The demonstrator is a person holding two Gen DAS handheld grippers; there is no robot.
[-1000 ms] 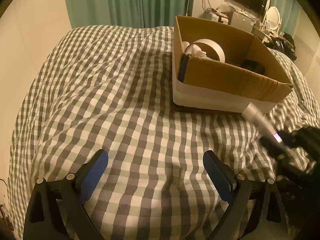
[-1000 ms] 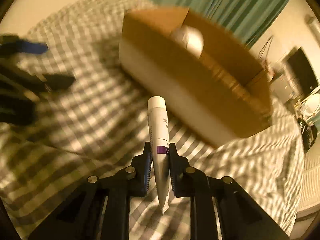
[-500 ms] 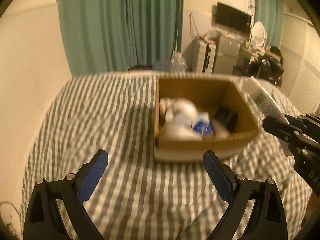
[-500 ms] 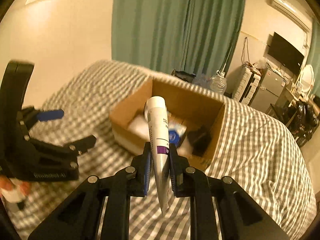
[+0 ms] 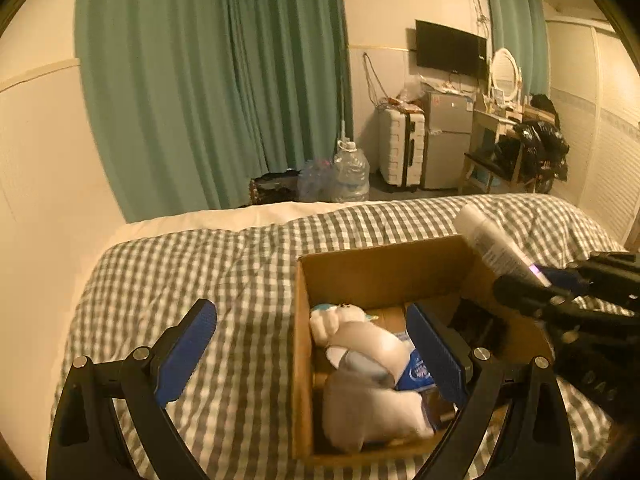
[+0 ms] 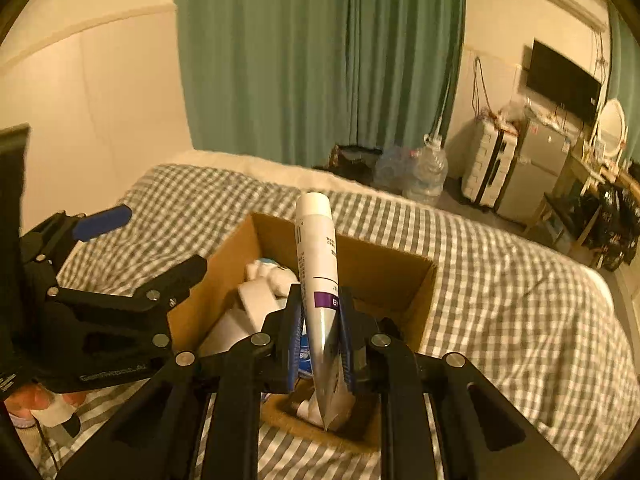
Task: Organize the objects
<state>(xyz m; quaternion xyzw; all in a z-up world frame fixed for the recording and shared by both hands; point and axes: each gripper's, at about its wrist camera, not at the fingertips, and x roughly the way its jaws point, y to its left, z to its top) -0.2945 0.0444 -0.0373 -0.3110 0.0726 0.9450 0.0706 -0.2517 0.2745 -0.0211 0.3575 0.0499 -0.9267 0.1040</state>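
My right gripper [image 6: 320,320] is shut on a white tube with a purple band [image 6: 318,264] and holds it above the open cardboard box [image 6: 424,280] on the checked bed. The tube [image 5: 494,246] and right gripper [image 5: 560,292] also show at the right of the left wrist view, over the box's right wall. My left gripper [image 5: 316,344] is open and empty, hovering above the box's [image 5: 302,344] left wall. Inside the box lie a white plush toy [image 5: 368,360], a blue-labelled item [image 5: 416,372] and a dark object [image 5: 476,324].
The grey-and-white checked bedspread [image 5: 200,280] surrounds the box. Beyond the bed are green curtains [image 5: 208,80], a water jug [image 5: 352,172], a white suitcase [image 5: 402,152], a small fridge and a cluttered desk. The left gripper [image 6: 100,280] sits close to the box's left side in the right wrist view.
Both grippers have risen and moved forward over the box. The tube, first low in front of the box, now hangs above its opening. The left gripper stayed open.
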